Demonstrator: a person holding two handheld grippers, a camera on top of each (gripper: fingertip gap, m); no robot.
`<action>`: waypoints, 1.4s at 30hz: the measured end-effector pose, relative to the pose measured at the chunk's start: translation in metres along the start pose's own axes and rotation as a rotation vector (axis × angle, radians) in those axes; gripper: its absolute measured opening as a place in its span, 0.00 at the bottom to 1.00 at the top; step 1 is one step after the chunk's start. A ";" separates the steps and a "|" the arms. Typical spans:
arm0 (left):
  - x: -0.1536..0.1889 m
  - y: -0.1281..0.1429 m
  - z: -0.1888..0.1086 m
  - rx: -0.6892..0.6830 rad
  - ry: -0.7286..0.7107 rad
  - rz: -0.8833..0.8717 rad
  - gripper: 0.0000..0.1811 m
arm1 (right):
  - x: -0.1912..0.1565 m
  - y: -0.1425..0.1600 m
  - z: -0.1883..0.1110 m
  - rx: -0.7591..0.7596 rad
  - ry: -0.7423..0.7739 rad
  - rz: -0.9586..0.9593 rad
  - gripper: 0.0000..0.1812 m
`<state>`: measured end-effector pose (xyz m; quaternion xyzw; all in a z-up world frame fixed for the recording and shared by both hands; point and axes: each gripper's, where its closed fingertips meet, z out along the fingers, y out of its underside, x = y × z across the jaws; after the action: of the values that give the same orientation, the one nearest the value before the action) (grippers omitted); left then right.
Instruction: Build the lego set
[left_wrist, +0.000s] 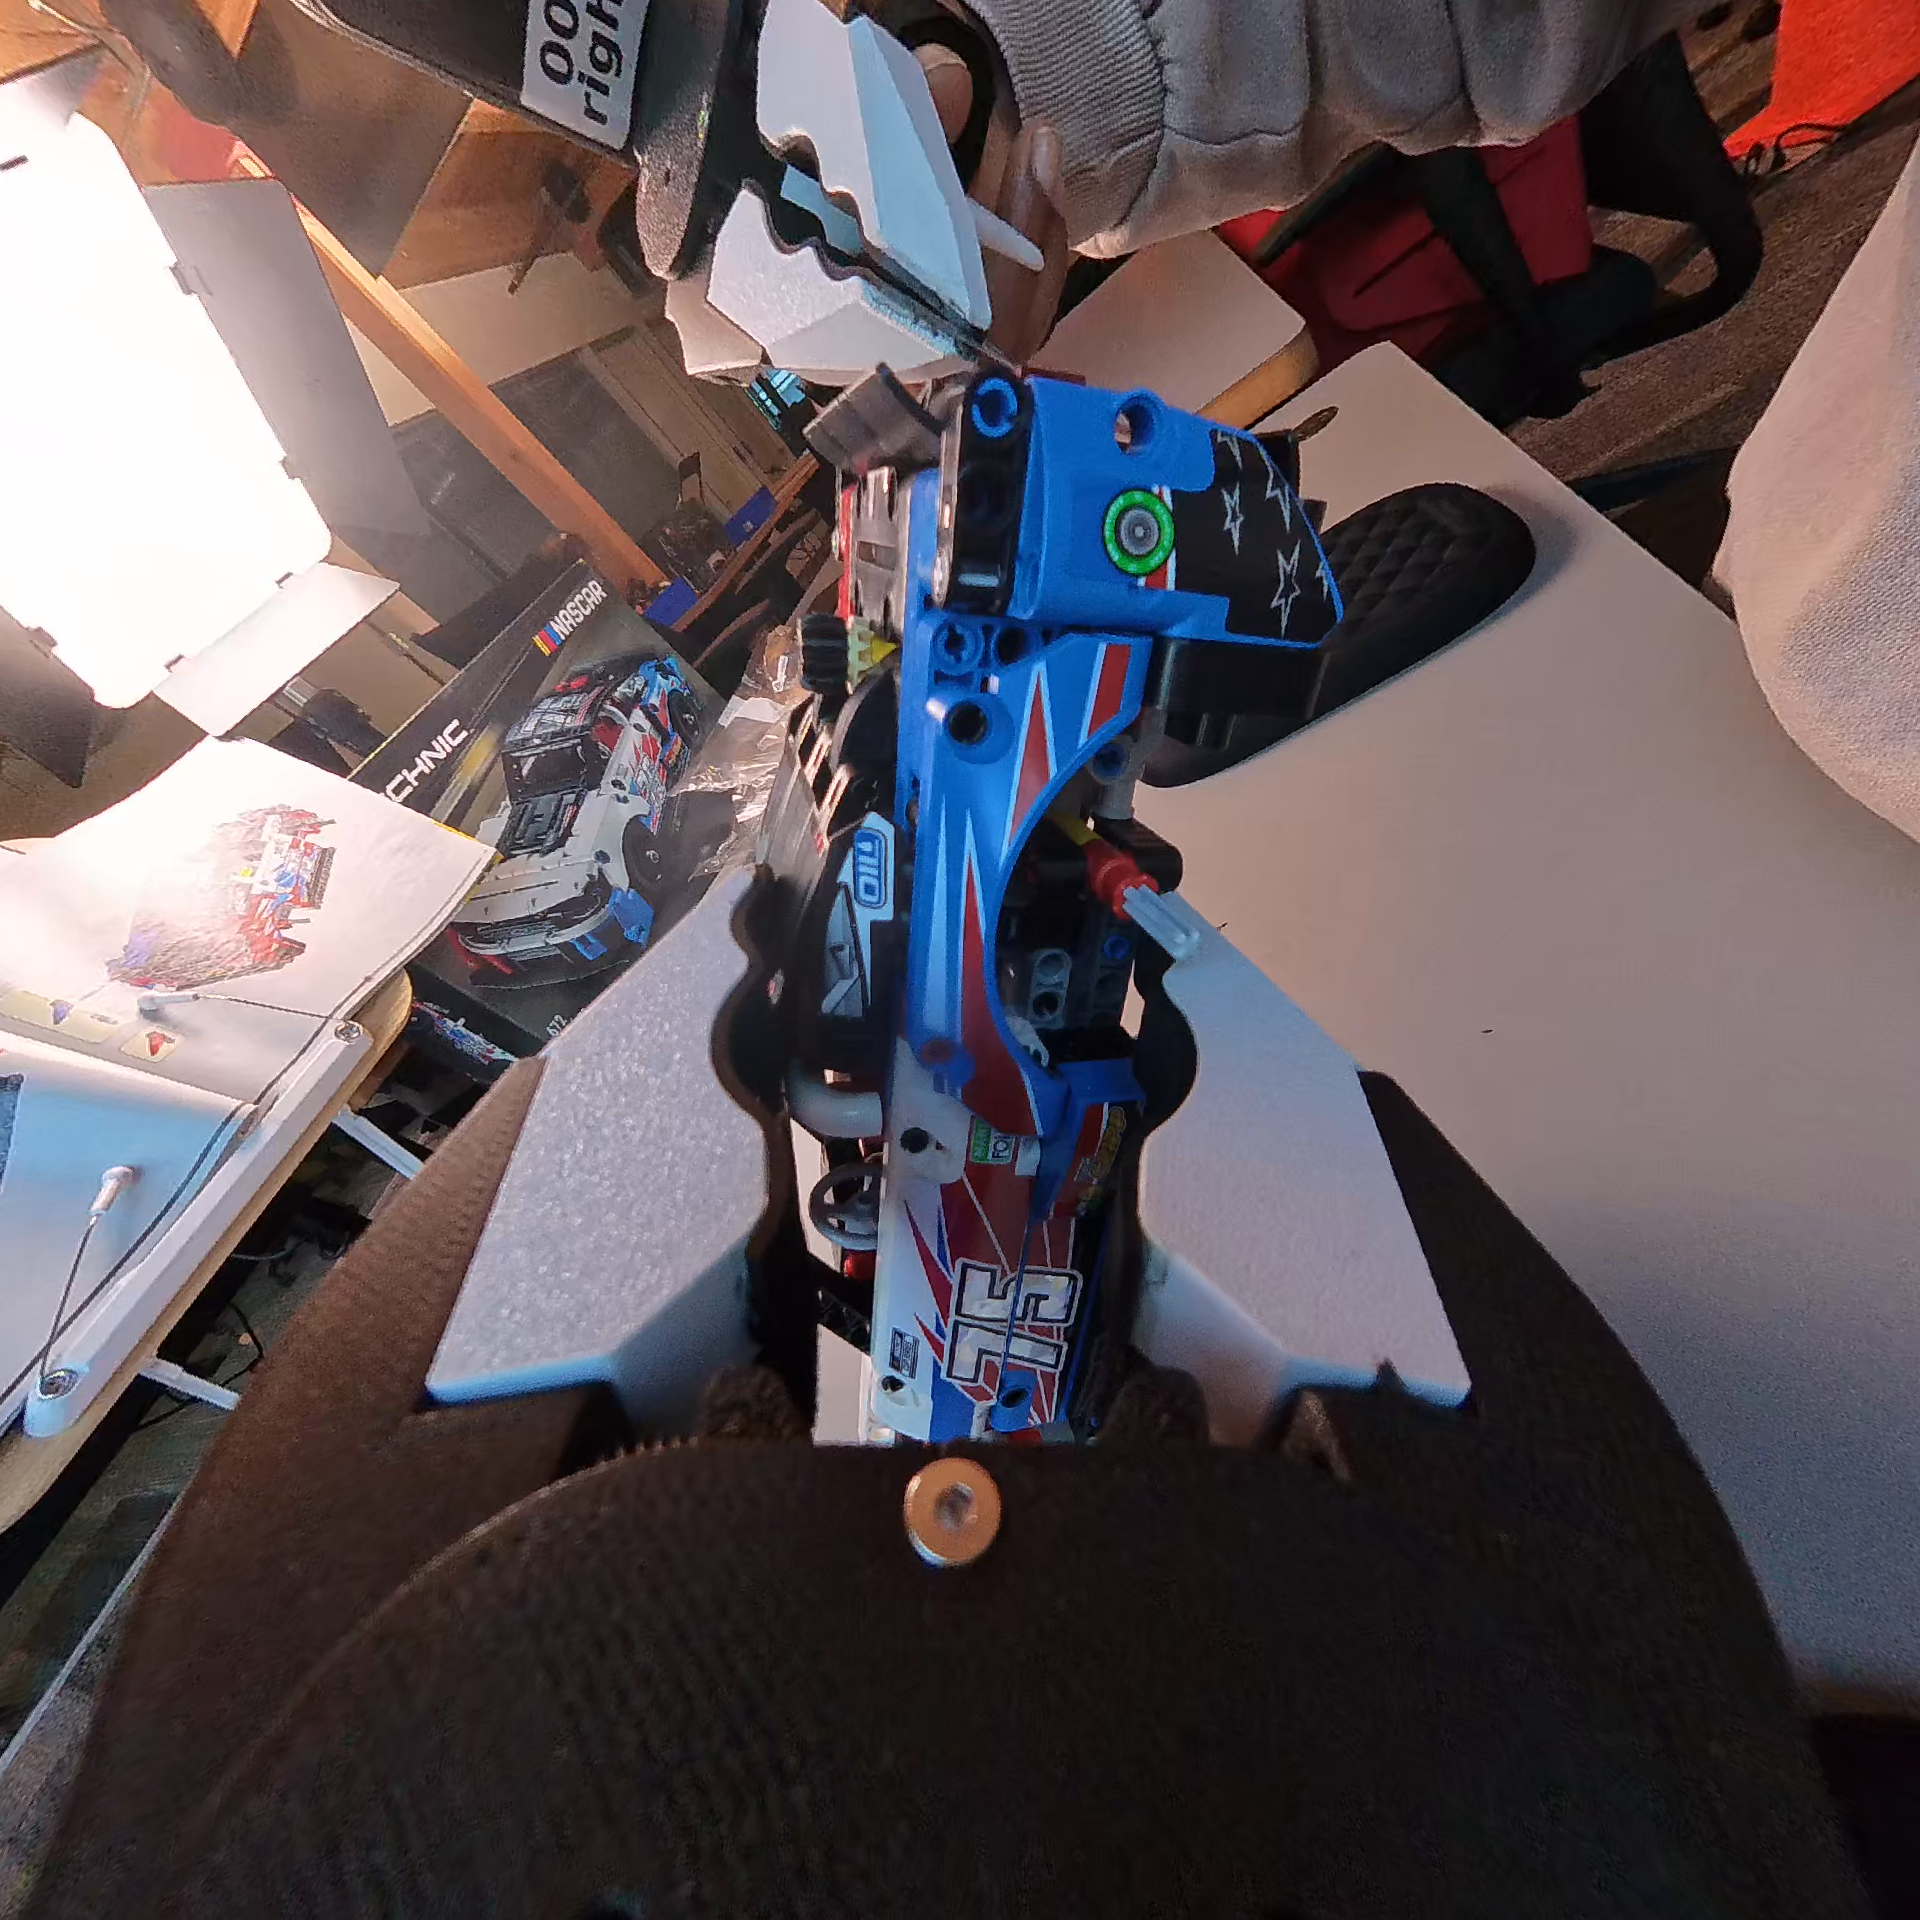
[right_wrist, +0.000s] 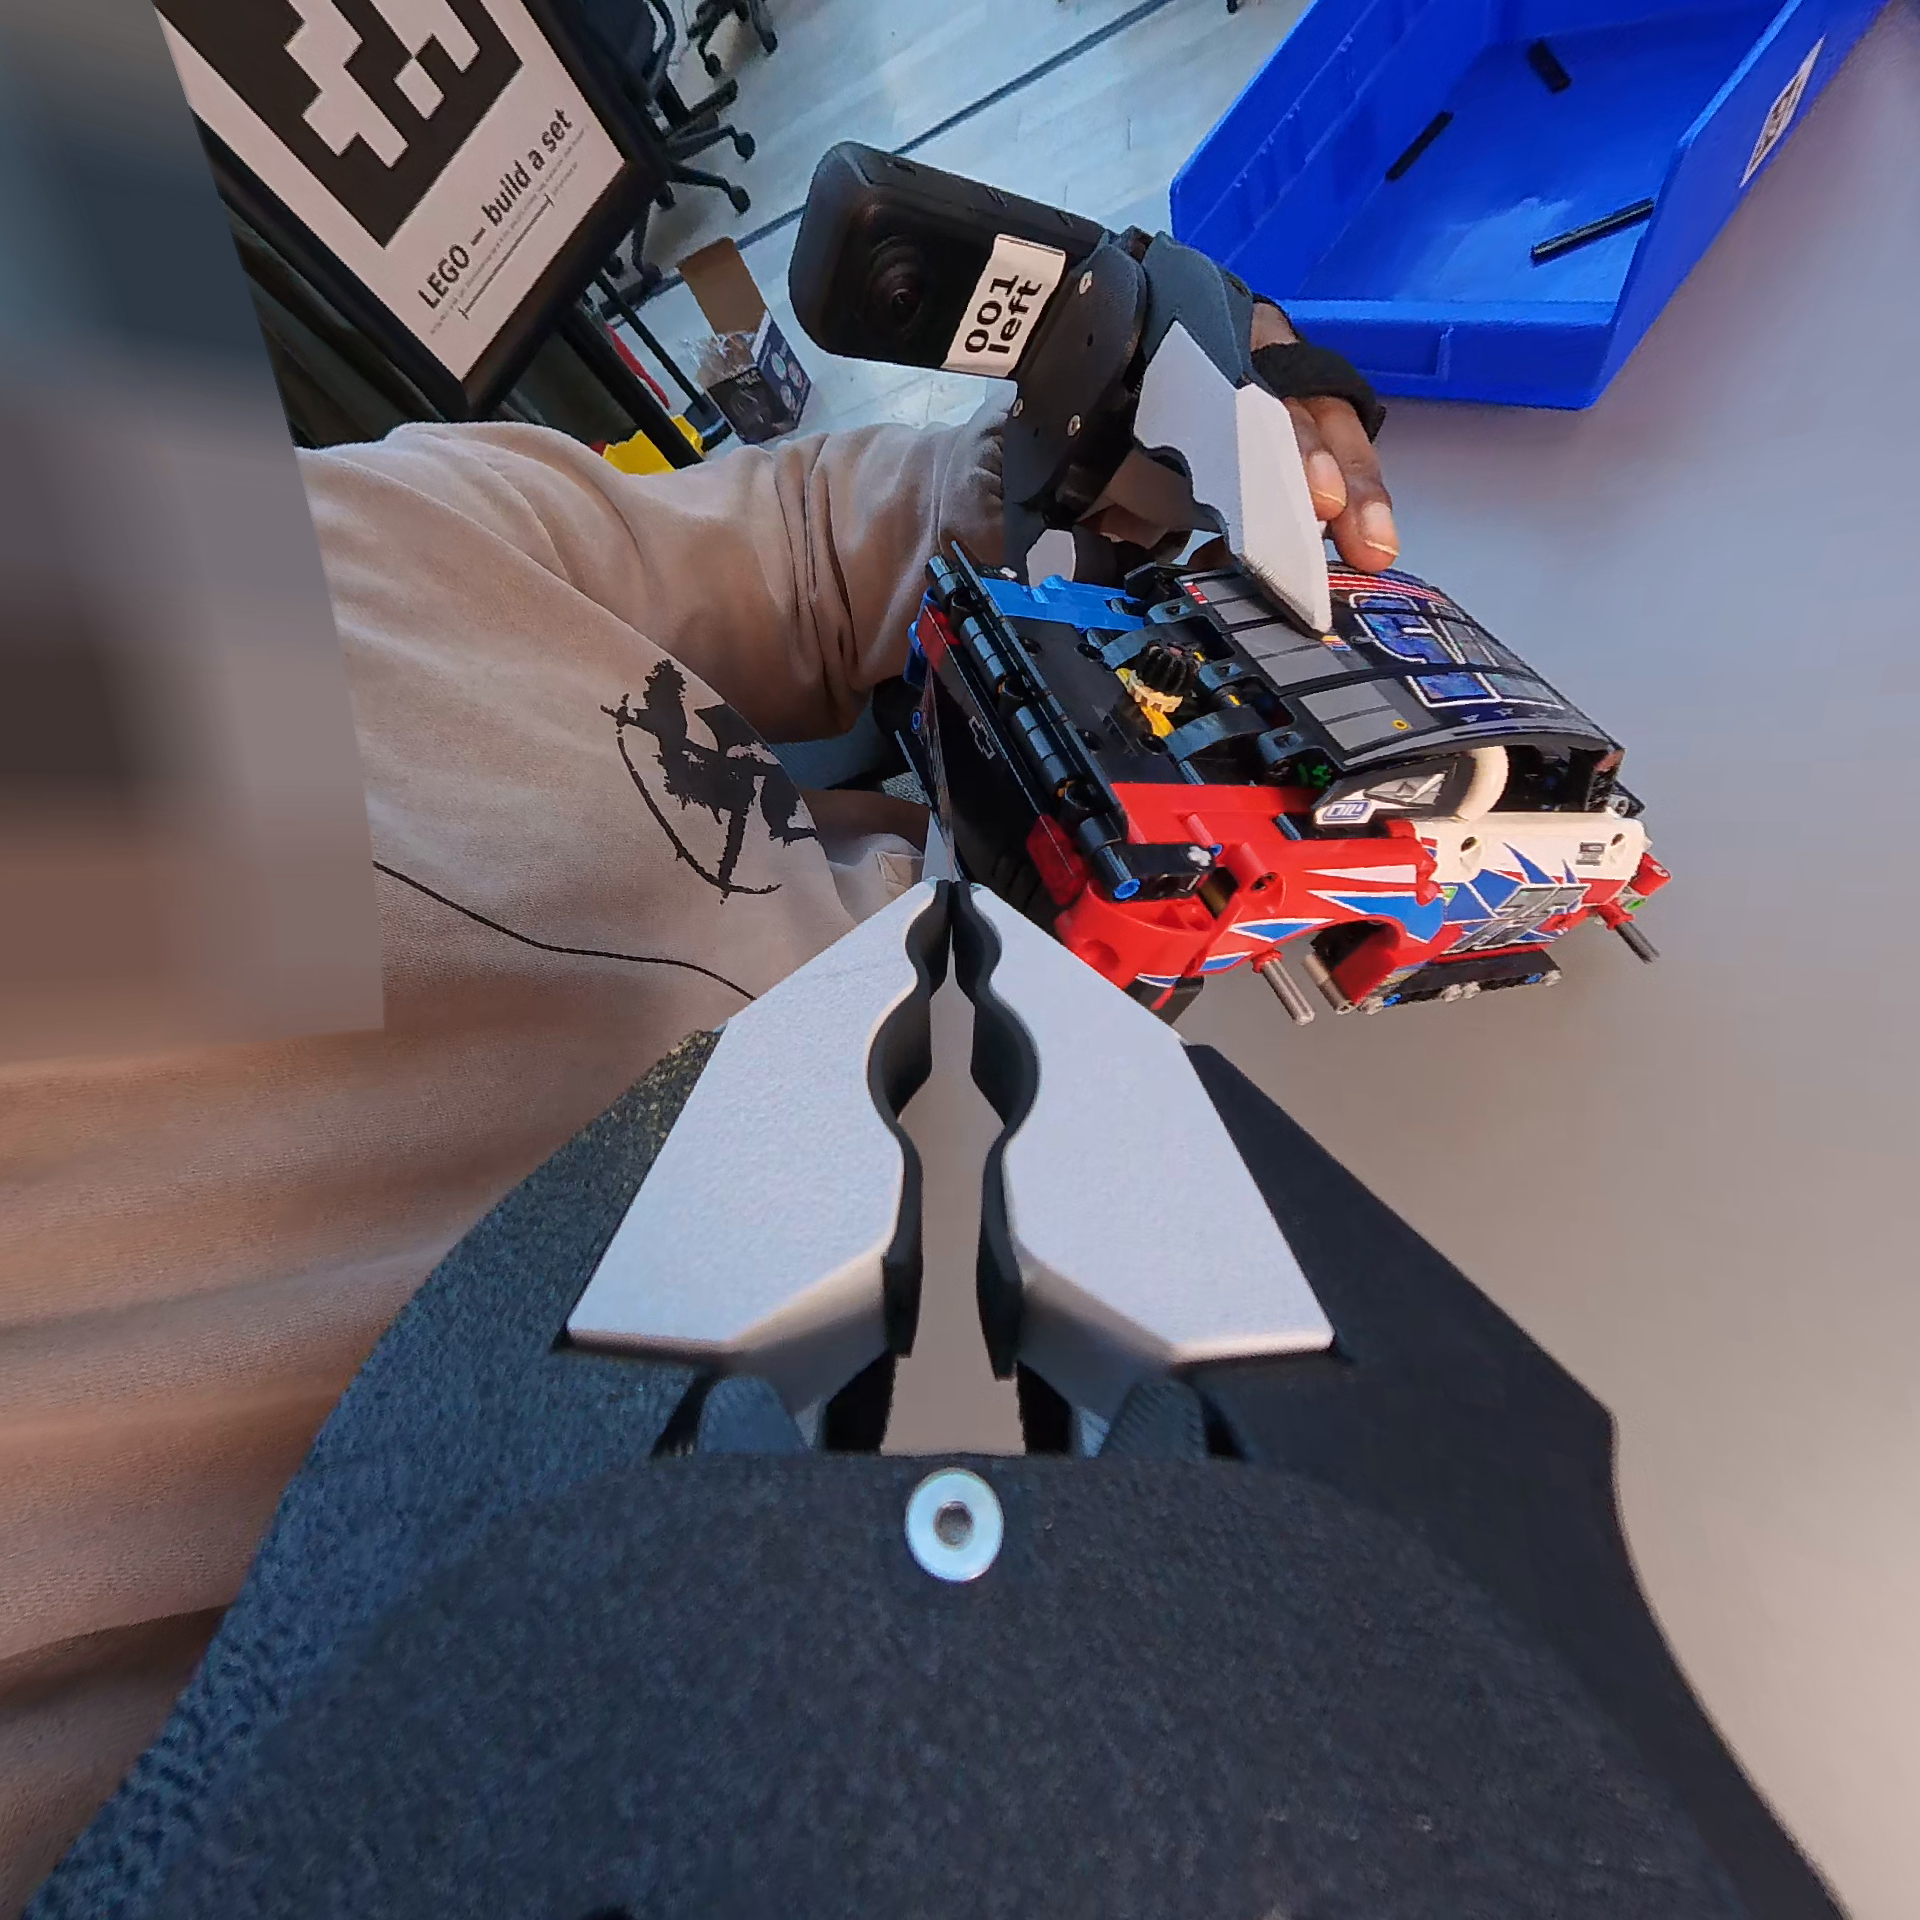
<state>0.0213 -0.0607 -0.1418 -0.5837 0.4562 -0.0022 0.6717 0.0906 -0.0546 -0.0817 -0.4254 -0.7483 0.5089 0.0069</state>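
Note:
The lego car (left_wrist: 997, 790), blue, red and white with a black roof, is clamped between the fingers of my left gripper (left_wrist: 961, 935), nose toward the camera and tail pointing away. In the right wrist view the car (right_wrist: 1299, 831) is held above the table, with the left gripper's upper finger (right_wrist: 1273, 499) on its roof and the lower finger hidden. My right gripper (right_wrist: 951, 899) is shut with nothing visible between its jaws. Its tips are at the car's rear corner in the left wrist view (left_wrist: 966, 343).
A black tyre (left_wrist: 1423, 582) lies on the white table (left_wrist: 1610, 1039) behind the car. The set's box (left_wrist: 582, 790) and open instruction booklet (left_wrist: 229, 883) are at the left. A blue bin (right_wrist: 1507, 343) holding a few black parts stands at the far right. Across from one pair of fingers to the other is roughly 10 centimetres.

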 end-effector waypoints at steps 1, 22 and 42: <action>0.000 0.000 0.000 0.000 0.000 0.000 0.37 | 0.000 0.000 0.000 0.002 -0.001 0.002 0.00; -0.001 0.000 0.000 -0.002 -0.001 0.002 0.37 | 0.002 0.002 0.002 -0.026 0.011 0.019 0.00; -0.001 0.001 0.000 -0.010 0.000 0.012 0.37 | -0.064 -0.018 0.004 -0.025 -0.079 -0.105 0.00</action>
<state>0.0198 -0.0600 -0.1421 -0.5842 0.4598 0.0042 0.6688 0.1183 -0.1004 -0.0427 -0.3651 -0.7756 0.5150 -0.0011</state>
